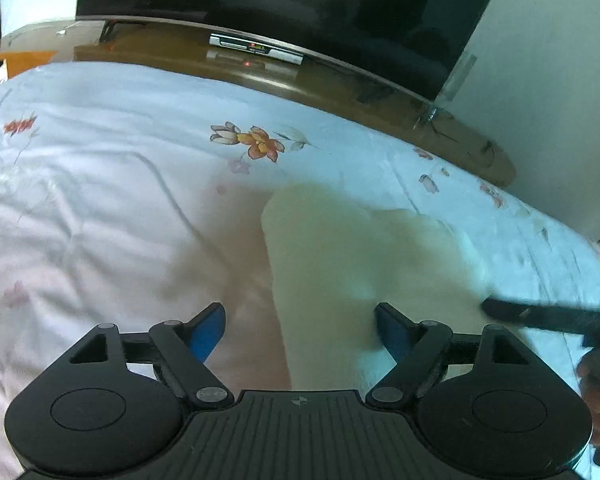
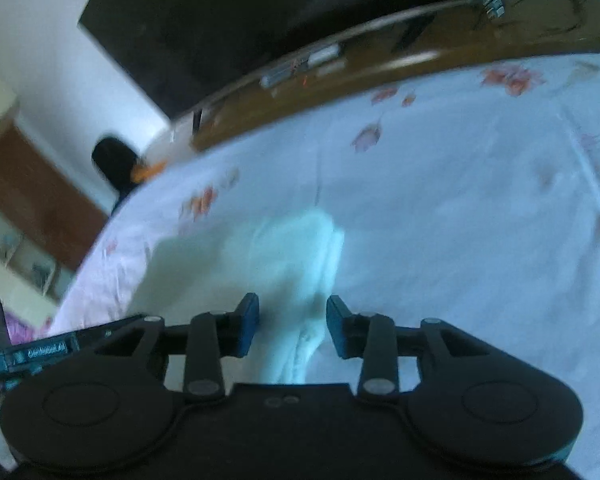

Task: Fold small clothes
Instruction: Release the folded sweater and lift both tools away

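A small pale cream garment [image 1: 352, 264] lies flat on the floral bedspread [image 1: 120, 184]. My left gripper [image 1: 300, 330] is open, jaws wide, hovering over the garment's near edge and empty. In the right wrist view the garment [image 2: 268, 264] looks white with a folded, layered right edge. My right gripper [image 2: 292, 326] is open, its blue pads either side of that folded edge, not closed on it. The right gripper's dark finger [image 1: 540, 316] shows at the right of the left wrist view, at the garment's right side.
A brown wooden board [image 1: 300, 76] borders the bed's far edge, with a large dark TV screen [image 1: 284, 4] and a small set-top box [image 1: 256, 48] behind it. White walls beyond. Purple fabric [image 2: 16, 332] lies at the bed's left side.
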